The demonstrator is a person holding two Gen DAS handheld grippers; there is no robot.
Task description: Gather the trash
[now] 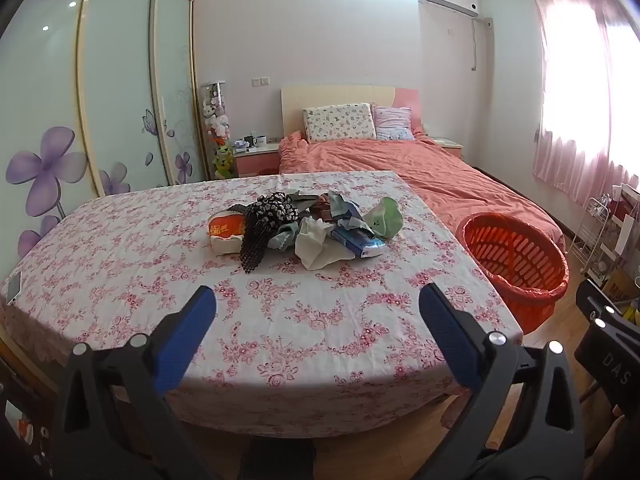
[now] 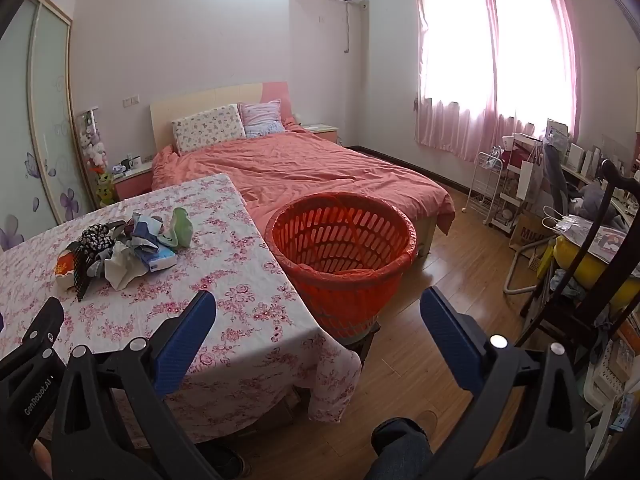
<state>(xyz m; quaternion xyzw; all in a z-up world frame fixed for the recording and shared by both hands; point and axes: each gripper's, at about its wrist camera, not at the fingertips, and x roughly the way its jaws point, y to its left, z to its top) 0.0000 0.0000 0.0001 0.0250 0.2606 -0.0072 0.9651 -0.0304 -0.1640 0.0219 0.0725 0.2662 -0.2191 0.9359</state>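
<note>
Trash (image 1: 304, 228) lies heaped mid-table on the floral tablecloth (image 1: 280, 312) — wrappers, a crumpled tissue, a tissue pack. The orange laundry basket (image 2: 344, 256) stands just beside the table's right edge. We hold both the left gripper (image 1: 318, 306) and right gripper (image 2: 318, 310) wide apart — empty, well short of the heap.

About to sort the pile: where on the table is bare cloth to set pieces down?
Bare tablecloth runs between the trash pile and the near edge, also left toward the phone. Crowded only mid-table; the orange basket stands off the right edge.
</note>
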